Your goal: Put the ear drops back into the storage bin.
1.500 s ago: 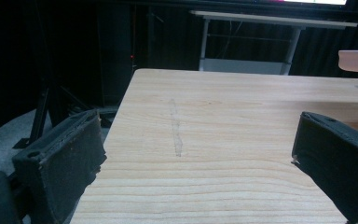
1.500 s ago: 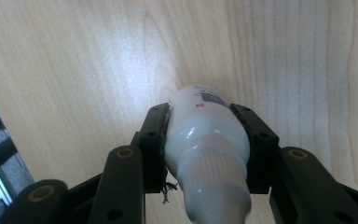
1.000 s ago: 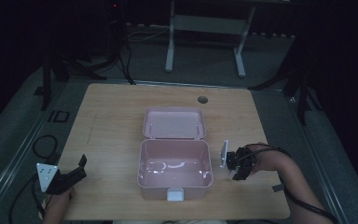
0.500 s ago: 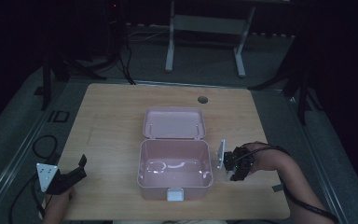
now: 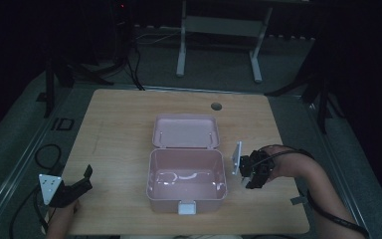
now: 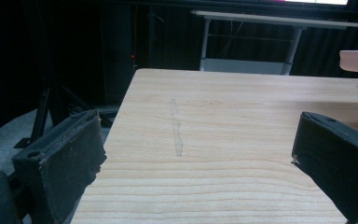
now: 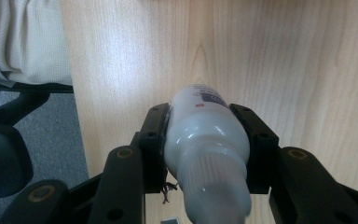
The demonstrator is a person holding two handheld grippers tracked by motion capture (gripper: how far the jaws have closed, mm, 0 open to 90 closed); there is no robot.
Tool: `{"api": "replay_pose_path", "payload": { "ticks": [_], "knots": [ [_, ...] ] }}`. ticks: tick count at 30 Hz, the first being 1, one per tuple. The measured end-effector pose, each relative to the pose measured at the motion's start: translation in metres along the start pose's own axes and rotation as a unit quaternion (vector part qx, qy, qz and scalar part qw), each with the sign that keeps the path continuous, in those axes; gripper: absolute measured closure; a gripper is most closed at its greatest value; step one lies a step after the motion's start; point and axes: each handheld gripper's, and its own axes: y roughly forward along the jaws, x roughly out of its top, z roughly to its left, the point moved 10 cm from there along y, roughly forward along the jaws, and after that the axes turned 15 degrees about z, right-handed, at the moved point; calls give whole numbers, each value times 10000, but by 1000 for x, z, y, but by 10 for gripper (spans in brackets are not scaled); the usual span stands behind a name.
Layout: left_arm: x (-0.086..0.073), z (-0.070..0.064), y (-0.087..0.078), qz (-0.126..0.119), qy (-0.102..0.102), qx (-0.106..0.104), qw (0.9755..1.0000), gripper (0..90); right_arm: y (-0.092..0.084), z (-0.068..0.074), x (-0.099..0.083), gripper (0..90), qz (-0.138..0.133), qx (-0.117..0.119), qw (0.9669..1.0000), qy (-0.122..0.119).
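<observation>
Dim room, wooden table, white bottle label hidden, clamped in right gripper jaws

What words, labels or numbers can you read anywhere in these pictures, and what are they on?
No text can be read.
The white bottle clamped in the right gripper carries a dark blue label patch with a small red mark: too blurred and foreshortened to read.
The pink box has a white latch at its front with no legible marking.
The wooden table and the left gripper carry no lettering that can be made out.
</observation>
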Motion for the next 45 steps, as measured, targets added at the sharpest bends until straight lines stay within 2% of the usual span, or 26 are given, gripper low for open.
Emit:
{"api": "replay_pose_path", "payload": {
  "ticks": [14, 24, 32, 45],
  "knots": [
    [0, 0, 0, -7, -15, -2, 10000, 23, -45, -1, 2, 595, 36, -103, 9999, 78],
    [0, 0, 0, -2, -16, -8, 10000, 24, -74, 0, 18, 595, -43, -284, 9995, -106],
    [0, 0, 0, 0, -17, -16, 10000, 23, -84, 1, 37, 595, -45, -304, 9992, -243],
    [0, 0, 0, 0, -16, -23, 10000, 23, -88, 4, 75, 595, 75, -299, 9978, -588]
  ]
}}
